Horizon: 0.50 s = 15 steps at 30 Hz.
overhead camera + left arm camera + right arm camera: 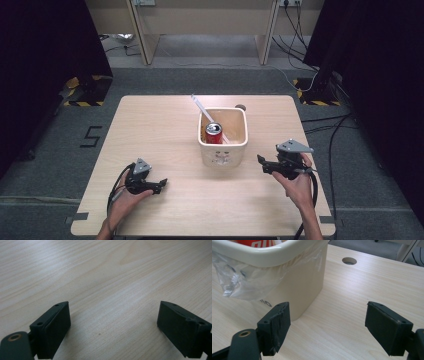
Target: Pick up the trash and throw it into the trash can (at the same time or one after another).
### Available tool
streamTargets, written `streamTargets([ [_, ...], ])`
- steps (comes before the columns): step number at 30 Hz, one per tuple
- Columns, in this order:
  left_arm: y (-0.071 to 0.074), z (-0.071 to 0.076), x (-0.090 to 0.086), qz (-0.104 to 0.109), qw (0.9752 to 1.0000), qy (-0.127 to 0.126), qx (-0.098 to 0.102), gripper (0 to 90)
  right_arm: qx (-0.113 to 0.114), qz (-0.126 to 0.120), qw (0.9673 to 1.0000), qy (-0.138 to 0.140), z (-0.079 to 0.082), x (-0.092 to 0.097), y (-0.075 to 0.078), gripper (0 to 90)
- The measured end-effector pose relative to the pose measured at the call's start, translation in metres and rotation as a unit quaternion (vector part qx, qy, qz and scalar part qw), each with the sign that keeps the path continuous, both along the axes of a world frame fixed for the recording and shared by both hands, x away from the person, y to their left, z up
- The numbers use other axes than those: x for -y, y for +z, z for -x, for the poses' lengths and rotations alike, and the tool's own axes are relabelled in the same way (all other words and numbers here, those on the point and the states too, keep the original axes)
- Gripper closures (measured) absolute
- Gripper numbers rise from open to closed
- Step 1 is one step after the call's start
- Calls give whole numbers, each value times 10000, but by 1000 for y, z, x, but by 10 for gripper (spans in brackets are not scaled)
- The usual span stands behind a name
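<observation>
On table: cream bin (223, 148), red can (214, 133) inside, lettering unreadable | left gripper (159, 185), right gripper (261, 163): jaws open, empty

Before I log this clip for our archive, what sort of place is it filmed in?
Probably a lab or recording studio rather than a home: black curtains flank a lone wooden table, hazard-striped tape marks the grey floor, and cables trail across it.

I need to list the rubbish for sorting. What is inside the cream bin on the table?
In the bin: a red can standing upright, a white straw-like stick poking out, and a clear liner. The bottom is hidden.
</observation>
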<state>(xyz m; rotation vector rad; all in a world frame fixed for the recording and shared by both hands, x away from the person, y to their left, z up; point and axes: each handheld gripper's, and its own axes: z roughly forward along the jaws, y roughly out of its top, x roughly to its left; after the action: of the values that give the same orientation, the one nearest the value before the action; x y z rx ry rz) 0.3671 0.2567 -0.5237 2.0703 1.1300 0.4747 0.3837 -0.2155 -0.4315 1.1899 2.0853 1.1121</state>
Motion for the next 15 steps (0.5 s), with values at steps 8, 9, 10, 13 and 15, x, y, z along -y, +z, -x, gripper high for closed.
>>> streamTargets([
  [8, 0, 0, 0, 1, 10000, 0, 0, 108, 40, 22, 10000, 41, 7, -7, -8, 207],
  [9, 0, 0, 0, 3, 10000, 2, 1, 108, 33, 12, 10000, 41, 8, -8, -8, 206],
  [10, 0, 0, 0, 2, 10000, 2, 0, 107, 29, 33, 10000, 79, 8, -8, -10, 207],
  [13, 0, 0, 0, 2, 10000, 1, 0, 108, -10, 61, 9999, 129, 10, -11, -14, 207],
  [15, 0, 0, 0, -3, 10000, 2, -1, 108, -49, 75, 9999, 146, 11, -12, -16, 206],
])
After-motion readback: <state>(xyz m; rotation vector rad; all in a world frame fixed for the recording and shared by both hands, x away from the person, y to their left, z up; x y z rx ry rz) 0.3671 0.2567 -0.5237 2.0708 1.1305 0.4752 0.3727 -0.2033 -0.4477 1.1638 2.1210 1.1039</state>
